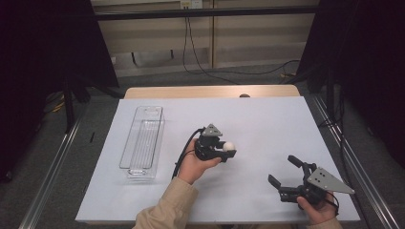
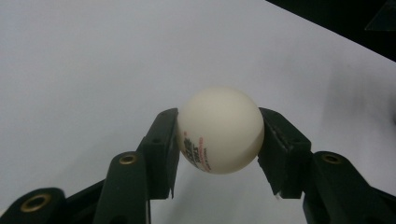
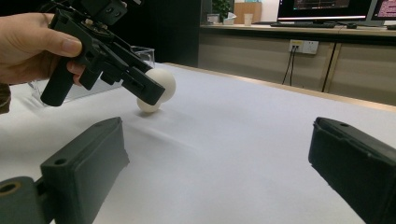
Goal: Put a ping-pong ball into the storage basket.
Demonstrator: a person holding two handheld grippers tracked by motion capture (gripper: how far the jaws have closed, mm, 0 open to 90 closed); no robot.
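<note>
We see the left claw [image 1: 228,151] near the middle of the white worktop [image 1: 267,119], held up off the sheet by the person's left hand [image 1: 193,164]; its two black jaws are closed on a white ball [image 1: 230,146], one pad on each side; in the left gripper view the ball [image 2: 220,129] sits squarely between the pads, with small red and dark print on its lower left face, and the white sheet lies behind it. From the right gripper view we see that same claw [image 3: 156,91] tilted downward, with the held ball [image 3: 162,80] above the worktop; just below it a second, smaller-looking white shape [image 3: 148,105] rests on the sheet, and we cannot tell whether it is another ball or something else. The right claw [image 1: 286,172] is at the near right of the worktop, well apart from the ball, in the person's right hand [image 1: 317,210]; its jaws stand wide with nothing between them, and in its own view they frame bare sheet. A clear plastic tray [image 1: 142,142] lies at the left of the worktop, lengthwise from near to far, apart from both claws; we see nothing inside it.
</note>
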